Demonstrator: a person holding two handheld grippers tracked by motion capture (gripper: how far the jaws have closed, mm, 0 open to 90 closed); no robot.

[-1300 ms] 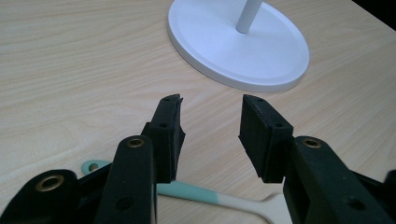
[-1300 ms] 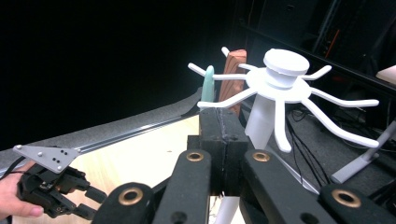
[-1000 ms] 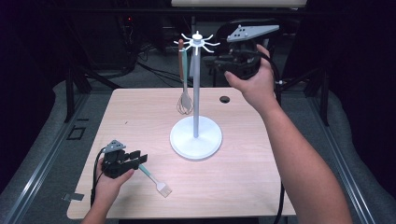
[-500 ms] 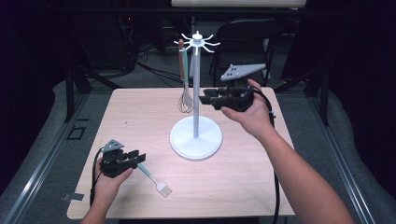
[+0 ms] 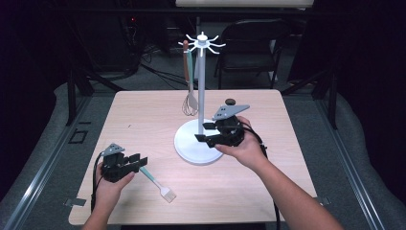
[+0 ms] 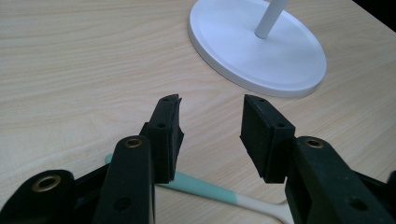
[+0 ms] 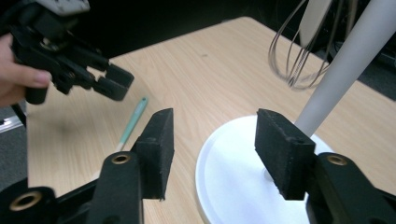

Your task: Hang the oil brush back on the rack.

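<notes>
A white utensil stand (image 5: pixel 201 86) rises from a round base (image 5: pixel 191 146) at mid-table. A wire whisk (image 5: pixel 190 103) hangs from one of its top hooks, with a teal-handled utensil beside it. A teal-handled brush (image 5: pixel 158 184) lies flat near the front left. My left gripper (image 5: pixel 141 162) stands open just over the handle (image 6: pixel 205 189), its pads clear of it. My right gripper (image 5: pixel 203 132) hovers low beside the pole (image 7: pixel 345 65), over the base (image 7: pixel 233 177). Its jaws have just been opening and nothing is between them.
A small black object (image 5: pixel 230 101) lies on the table behind the stand. The whisk's wires (image 7: pixel 294 60) hang close to the pole. A dark chair (image 5: pixel 249 43) and cables sit beyond the table's far edge.
My right hand has dropped from near the stand's top hooks to just above the base, and its jaws have gone from shut to open. The left hand has kept still.
</notes>
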